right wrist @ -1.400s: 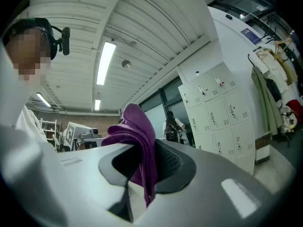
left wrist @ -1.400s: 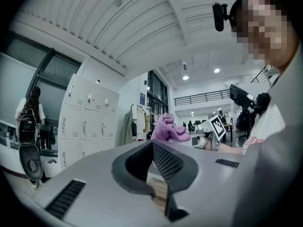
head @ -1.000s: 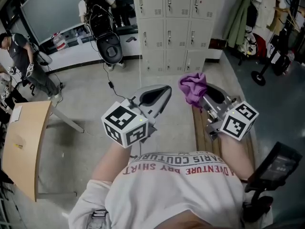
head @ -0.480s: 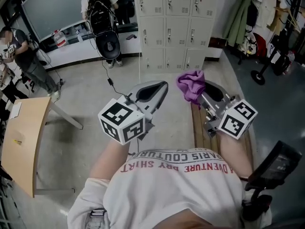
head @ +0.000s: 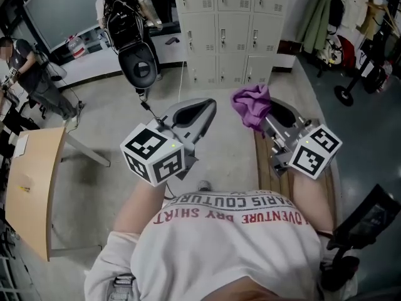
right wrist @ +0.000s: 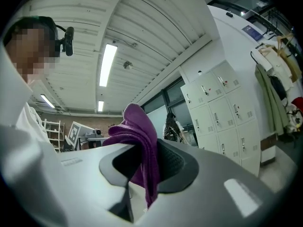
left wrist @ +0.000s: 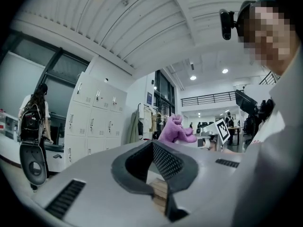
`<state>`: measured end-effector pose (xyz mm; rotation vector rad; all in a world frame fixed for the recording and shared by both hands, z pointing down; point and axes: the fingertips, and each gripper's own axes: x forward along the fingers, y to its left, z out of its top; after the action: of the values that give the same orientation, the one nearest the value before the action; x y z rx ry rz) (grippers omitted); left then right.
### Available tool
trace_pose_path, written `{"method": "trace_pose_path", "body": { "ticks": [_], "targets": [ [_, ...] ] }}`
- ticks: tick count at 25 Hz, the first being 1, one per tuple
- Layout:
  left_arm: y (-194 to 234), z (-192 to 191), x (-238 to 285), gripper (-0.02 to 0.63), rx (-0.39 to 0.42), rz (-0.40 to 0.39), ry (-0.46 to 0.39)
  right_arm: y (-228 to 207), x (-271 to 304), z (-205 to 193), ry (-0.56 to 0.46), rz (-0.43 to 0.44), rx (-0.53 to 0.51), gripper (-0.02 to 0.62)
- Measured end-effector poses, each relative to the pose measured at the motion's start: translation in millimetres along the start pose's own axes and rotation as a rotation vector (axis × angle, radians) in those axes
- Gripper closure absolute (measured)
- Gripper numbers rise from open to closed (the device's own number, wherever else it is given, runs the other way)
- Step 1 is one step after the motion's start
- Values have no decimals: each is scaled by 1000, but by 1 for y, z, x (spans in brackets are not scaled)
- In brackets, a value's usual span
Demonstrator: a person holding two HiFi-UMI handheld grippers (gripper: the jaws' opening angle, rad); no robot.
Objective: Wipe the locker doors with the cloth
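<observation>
The grey locker bank [head: 235, 30] stands straight ahead across the floor, its doors closed. My right gripper [head: 266, 115] is shut on a bunched purple cloth [head: 252, 104], which sticks up past the jaw tips. The right gripper view shows the cloth [right wrist: 139, 136] hanging between the pads of that gripper [right wrist: 151, 148], with the lockers [right wrist: 222, 112] far off to the right. My left gripper [head: 202, 113] is held level beside it, shut with nothing in it. In the left gripper view its jaws [left wrist: 152, 145] meet at the tips, the cloth [left wrist: 176, 129] shows beyond them and the lockers [left wrist: 92, 122] stand to the left.
A wooden bench [head: 266, 168] runs below my right gripper. A wooden table [head: 31, 187] stands at the left. A person with a backpack [head: 125, 17] stands near the lockers' left side, another person [head: 28, 61] at far left. Coats [head: 322, 11] hang to the lockers' right.
Both grippers stay side by side, the left one drifting slightly left. The cloth remains held. The person with the backpack has shifted in front of the counter.
</observation>
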<state>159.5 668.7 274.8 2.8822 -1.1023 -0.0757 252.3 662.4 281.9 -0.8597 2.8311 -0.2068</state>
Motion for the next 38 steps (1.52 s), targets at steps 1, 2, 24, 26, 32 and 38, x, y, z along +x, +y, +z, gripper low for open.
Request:
{"method": "trace_pose_path", "body": {
  "ticks": [1, 2, 24, 26, 32, 38],
  "targets": [
    [9, -3, 3, 606, -3, 6, -3, -7, 6, -4, -2, 4, 5, 529],
    [21, -6, 7, 606, -9, 10, -6, -15, 14, -8, -3, 5, 14, 529],
    [509, -5, 198, 606, -64, 5, 34, -319, 437, -6, -15, -25, 78, 529],
    [530, -5, 215, 606, -66, -10, 35, -335, 456, -6, -11, -16, 58, 528],
    [581, -6, 276, 606, -45, -8, 53, -408, 496, -8, -3, -39, 30, 528],
    [661, -23, 354, 606, -40, 42, 66, -516, 548, -13, -12, -18, 51, 528]
  ]
}}
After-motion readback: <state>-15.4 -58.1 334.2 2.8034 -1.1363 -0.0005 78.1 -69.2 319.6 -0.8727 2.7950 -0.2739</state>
